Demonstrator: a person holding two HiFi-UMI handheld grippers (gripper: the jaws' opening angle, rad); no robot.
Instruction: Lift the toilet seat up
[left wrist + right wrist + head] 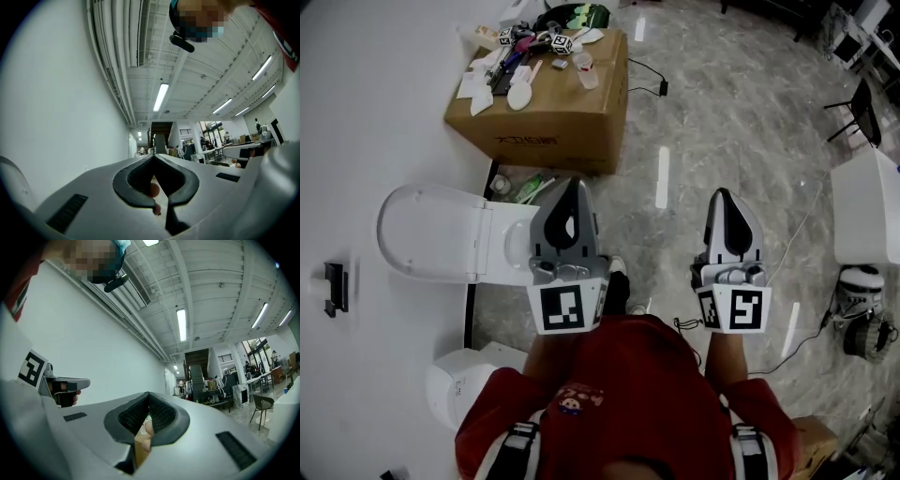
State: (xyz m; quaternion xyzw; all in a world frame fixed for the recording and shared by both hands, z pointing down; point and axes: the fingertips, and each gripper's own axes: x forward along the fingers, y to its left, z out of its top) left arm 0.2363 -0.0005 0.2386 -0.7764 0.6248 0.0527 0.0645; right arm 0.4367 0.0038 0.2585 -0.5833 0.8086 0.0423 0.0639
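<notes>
- Reading what print there is: the cardboard box ahead of the left fingertips bears dark characters on its near side, too small to make out.
- Each gripper's cube carries a black-and-white square marker, a pattern rather than words. The left gripper's marker also shows in the right gripper view.
- The red shirt has a small cartoon print on the chest, with no legible lettering.
- The left gripper has its fingers closed tip to tip, with nothing caught between them, and it points forward toward the box.
- The right gripper is likewise closed on nothing. It is held beside the left one and well apart from it, over the marble floor.
- The toilet stands just to the left of the left fingers, against the white wall. In the head view the gripper overlaps its near rim, and I cannot tell whether they touch.
- The toilet seat shows as a white oval farther left of those fingers, lying back toward the wall. Seat and lid cannot be told apart.
</notes>
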